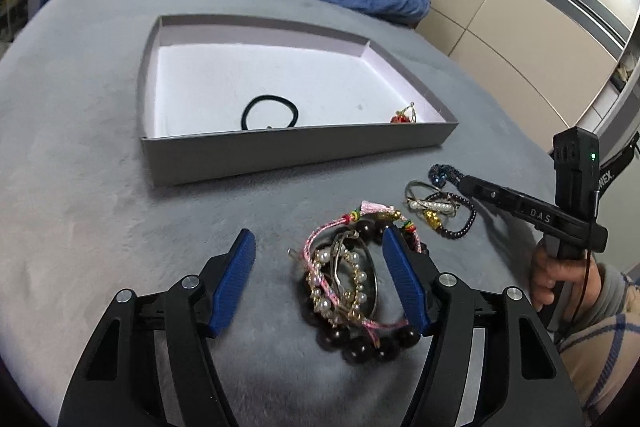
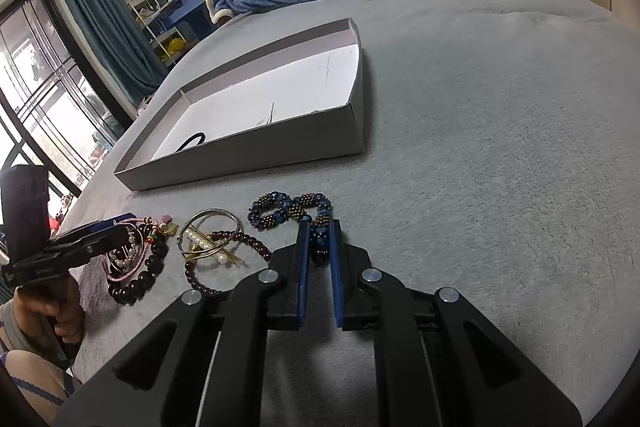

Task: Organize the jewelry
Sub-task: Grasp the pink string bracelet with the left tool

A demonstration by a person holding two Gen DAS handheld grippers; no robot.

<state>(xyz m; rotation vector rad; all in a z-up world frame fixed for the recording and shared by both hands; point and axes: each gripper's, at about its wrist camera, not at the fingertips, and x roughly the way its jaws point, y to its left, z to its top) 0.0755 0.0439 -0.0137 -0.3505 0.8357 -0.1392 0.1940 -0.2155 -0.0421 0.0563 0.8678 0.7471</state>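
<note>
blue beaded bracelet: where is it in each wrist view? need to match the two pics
Left wrist view: the blue beaded bracelet lies right of centre on the grey blanket, at the tip of the right gripper, past the box's near right corner.
Right wrist view: the bracelet is at centre, one end pinched between the right gripper's fingers.
Shared landmark: the shallow grey box, just beyond the bracelet in both.

Matt cardboard box (image 1: pixel 280 155) on plush grey blanket (image 1: pixel 100 207).
</note>
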